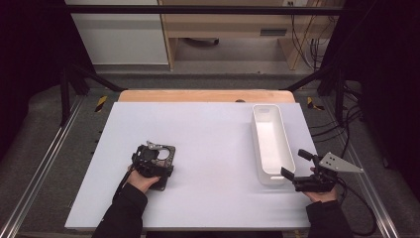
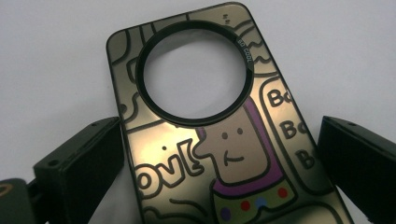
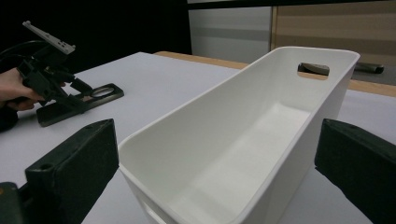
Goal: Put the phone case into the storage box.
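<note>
We are straddling the phone case [image 2: 219, 154] with the left gripper [image 2: 219, 163], fingers [image 2: 79, 168] spread, nothing gripped; right gripper [image 3: 215, 172] is gaping around the empty bin [image 3: 261, 135]; transfer pending.

Both grippers are held low with fingers spread wide: left gripper [image 1: 157, 157], right gripper [image 1: 297, 164].

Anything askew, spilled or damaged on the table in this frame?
Nothing stands out. The olive cartoon-printed phone case with a round camera hole lies flat on the white table between the open left gripper. The long white plastic bin stands upright and empty before the open right gripper.
</note>
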The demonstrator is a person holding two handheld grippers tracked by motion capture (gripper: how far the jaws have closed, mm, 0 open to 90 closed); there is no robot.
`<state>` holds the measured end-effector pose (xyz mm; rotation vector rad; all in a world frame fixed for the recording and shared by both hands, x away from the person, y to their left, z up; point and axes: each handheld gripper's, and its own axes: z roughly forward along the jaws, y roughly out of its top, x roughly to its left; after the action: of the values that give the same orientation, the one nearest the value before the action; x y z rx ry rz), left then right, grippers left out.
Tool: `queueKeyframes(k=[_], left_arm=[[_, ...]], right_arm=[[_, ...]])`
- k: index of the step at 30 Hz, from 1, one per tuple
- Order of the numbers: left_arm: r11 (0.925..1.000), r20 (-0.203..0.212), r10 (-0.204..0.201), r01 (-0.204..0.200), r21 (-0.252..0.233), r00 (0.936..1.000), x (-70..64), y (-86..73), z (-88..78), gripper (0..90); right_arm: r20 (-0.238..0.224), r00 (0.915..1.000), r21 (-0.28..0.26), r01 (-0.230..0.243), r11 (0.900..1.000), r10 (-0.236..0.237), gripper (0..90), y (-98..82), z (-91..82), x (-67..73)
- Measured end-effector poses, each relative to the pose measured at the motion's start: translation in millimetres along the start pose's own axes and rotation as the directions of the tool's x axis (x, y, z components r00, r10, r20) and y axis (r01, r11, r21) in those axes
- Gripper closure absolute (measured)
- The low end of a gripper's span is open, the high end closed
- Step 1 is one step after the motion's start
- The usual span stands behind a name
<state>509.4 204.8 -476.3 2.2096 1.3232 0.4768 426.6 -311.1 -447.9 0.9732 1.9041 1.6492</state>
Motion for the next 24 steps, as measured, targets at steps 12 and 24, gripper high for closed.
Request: queueKeyframes(k=[12, 24], left_arm=[[0.9997, -0.008, -0.016, 0.016, 0.018, 0.9998, -1.7, 1.9, -0.8, 2.5], [0.9989, -0.007, -0.036, 0.036, 0.03, 0.9993, -0.9, 3.3, -4.0, 6.2]], right_arm=[[-0.002, 1.0, 0.0, -0.001, 1.0, 0.001, 0.1, 0.1, 0.4, 0.2], [-0.004, 1.0, 0.001, 0.001, 1.0, -0.001, 0.1, 0.1, 0.6, 0.3]])
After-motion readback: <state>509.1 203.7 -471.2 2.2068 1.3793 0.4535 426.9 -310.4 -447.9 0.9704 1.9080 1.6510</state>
